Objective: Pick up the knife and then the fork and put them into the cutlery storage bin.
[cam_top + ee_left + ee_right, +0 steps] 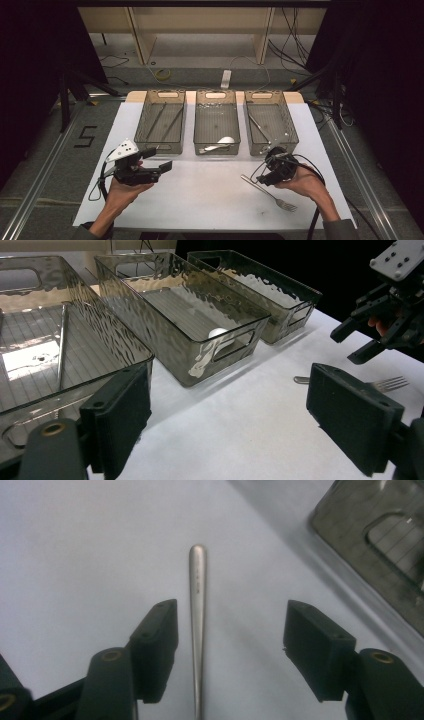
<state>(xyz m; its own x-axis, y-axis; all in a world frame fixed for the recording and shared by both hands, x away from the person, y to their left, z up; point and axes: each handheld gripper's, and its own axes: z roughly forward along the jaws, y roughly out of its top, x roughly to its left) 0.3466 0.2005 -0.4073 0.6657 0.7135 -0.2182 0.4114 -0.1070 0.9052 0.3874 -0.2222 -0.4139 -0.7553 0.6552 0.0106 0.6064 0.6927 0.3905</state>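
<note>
The three bins [200, 320] are made of smoky transparent plastic with a rippled, glossy wall. The fork [197, 625] is of brushed metal with a soft shine. The bench [210, 195] is covered by a white matt sheet, smooth like paper. Matt black pads [352, 412] are seen on the tongs.

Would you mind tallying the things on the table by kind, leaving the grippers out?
Bins: 3, left, middle, right
Forks: 1, loose on the table
Spoons: 1, in the middle bin
Thin utensils, kind unclear: 3, two in the left bin, one in the right
Total: 8
</note>
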